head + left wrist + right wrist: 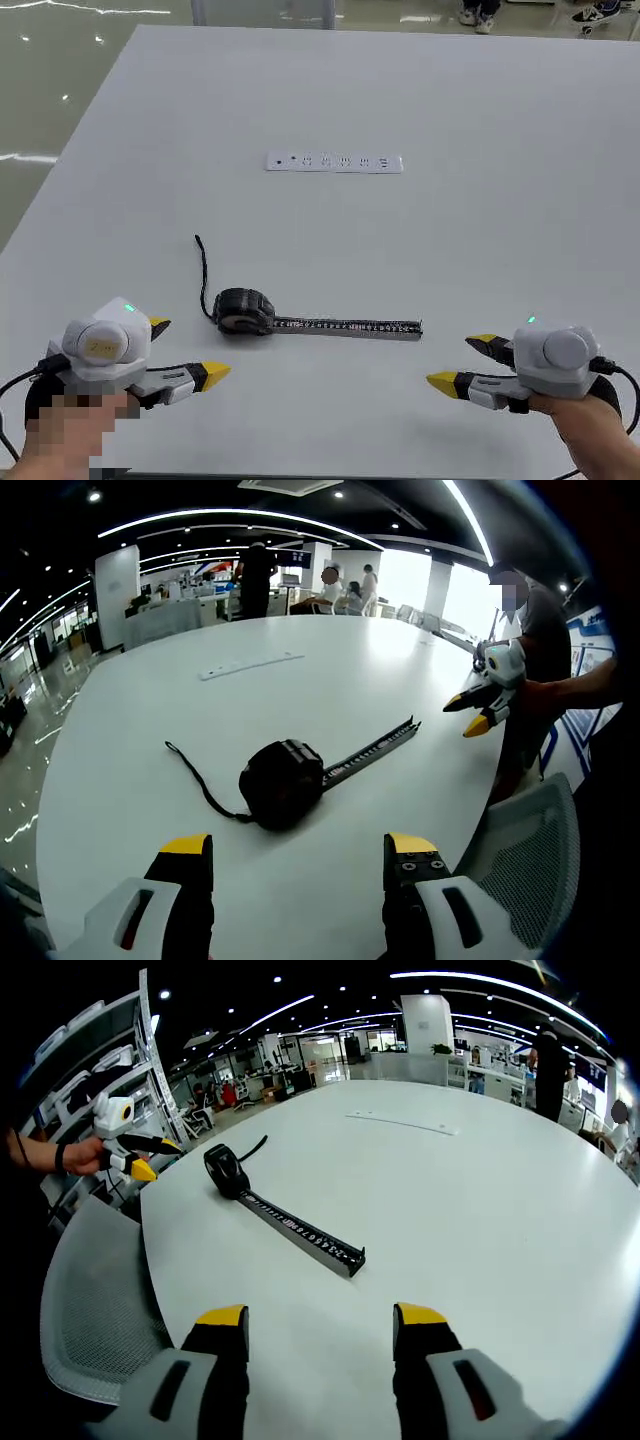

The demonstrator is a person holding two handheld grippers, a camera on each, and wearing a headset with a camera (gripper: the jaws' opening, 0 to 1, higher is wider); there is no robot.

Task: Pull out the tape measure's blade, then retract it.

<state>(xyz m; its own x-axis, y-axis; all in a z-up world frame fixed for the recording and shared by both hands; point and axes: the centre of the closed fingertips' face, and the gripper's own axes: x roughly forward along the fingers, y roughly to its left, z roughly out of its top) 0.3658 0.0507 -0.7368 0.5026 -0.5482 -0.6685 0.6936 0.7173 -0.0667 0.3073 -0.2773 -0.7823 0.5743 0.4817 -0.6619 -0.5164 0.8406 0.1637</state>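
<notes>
White matte tabletop (450, 120), open-plan office (330, 1050); black round tape measure (243, 311) mid-table, blade (350, 327) out; left gripper (190, 350), right gripper (461, 361) spread, empty.

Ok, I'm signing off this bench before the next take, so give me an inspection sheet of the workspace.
Surface: white table.
Job's things: tape measure on the table, blade pulled out and lying flat, strap trailing.
Clutter: power strip further back.
Grippers: left gripper and right gripper both open, holding nothing, apart from the tape measure.
Cables: a cable at the left gripper, another at the right.
Surroundings: mesh chair, people beyond the table.
</notes>
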